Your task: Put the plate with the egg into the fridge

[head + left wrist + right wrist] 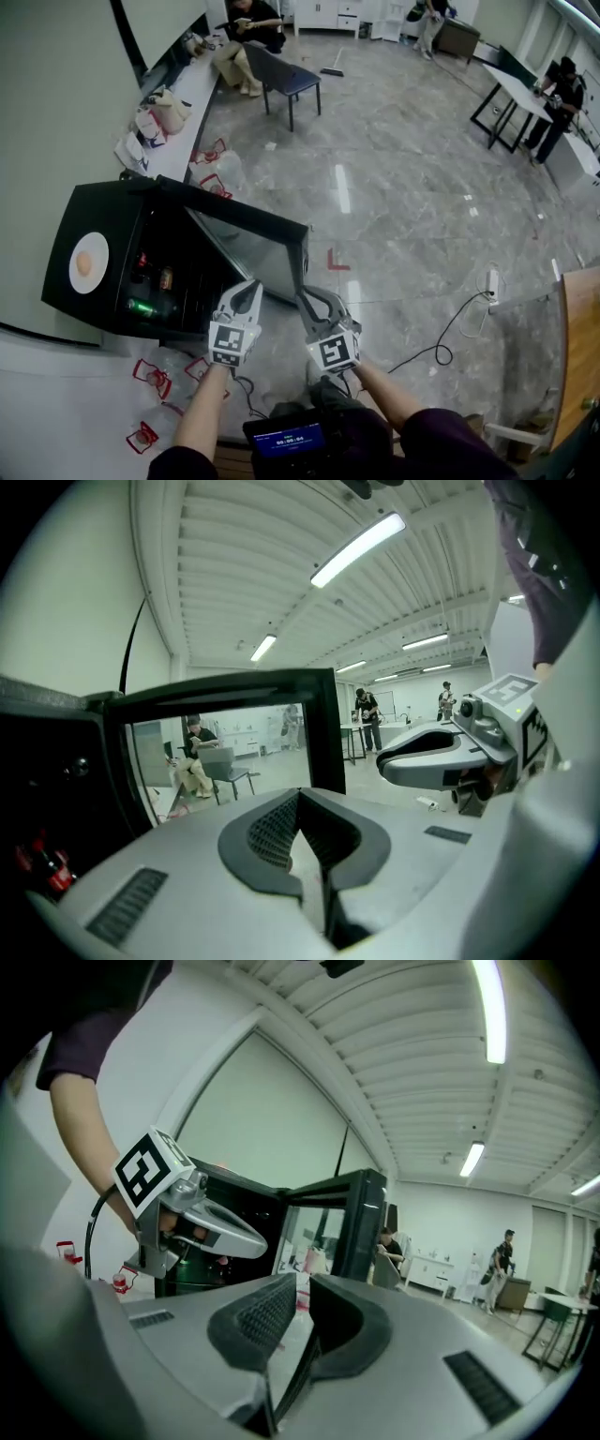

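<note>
Fridge door (246,232) open; plate (95,244) w/ egg (83,265) not yet in, atop fridge (105,202), left. L tongs (249,287) closed, R tongs (307,296) barely apart, both empty.

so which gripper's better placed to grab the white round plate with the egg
Left, likely: the left gripper is nearer the white round plate on the black fridge; the right gripper is farther, by the open glass door.

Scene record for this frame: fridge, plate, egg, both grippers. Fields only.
fridge: black, door open
plate: on top of the fridge, not inside
egg: on the plate
left gripper: shut, empty, near the door
right gripper: jaws slightly apart, empty, by the door's edge
task: plate not yet picked up
</note>
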Available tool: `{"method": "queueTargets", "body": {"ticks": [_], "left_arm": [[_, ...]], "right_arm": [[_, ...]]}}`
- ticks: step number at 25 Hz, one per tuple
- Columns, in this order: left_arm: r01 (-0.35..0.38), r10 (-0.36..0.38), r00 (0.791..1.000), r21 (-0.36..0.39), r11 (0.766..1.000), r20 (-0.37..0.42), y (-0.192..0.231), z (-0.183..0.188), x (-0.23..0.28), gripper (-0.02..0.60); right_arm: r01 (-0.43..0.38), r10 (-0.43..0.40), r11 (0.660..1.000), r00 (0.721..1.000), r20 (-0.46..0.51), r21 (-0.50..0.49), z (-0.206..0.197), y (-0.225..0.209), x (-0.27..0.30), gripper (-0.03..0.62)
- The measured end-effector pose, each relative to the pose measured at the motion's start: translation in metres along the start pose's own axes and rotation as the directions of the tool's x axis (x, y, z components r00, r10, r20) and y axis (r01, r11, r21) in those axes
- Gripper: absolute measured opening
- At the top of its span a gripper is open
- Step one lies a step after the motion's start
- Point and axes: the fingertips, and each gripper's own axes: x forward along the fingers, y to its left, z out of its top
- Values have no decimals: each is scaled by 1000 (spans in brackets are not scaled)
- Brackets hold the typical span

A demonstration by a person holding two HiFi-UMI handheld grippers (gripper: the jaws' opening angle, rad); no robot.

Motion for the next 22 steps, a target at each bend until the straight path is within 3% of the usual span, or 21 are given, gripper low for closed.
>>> {"method": "queueTargets", "body": {"ticks": [3,5,10,13,16,19,22], "left_arm": [[-60,61,998,62,996,-8,31,20,-26,8],[-101,103,994,112,989,-19,51,38,-49,8],[-212,232,971,236,948,-57,116,88,-119,8],[-294,338,936,300,907,-104,177,102,-171,8],[-336,416,894,367,868,-167,229,108,-222,8],[-348,470,851,418,839,-234,287,107,-263,8],[-311,482,816,459,832,-320,333,98,-284,8]], "right_arm": [[-111,118,991,990,80,-80,30,30,25,49],[-199,221,966,967,129,-165,58,58,40,49],[-341,455,846,862,222,-409,144,133,80,49],[-359,550,767,794,258,-532,193,175,110,49],[-342,608,691,751,257,-636,232,209,128,49],[-298,630,627,737,244,-719,260,235,153,51],[-249,644,548,735,213,-798,277,255,175,52]]}}
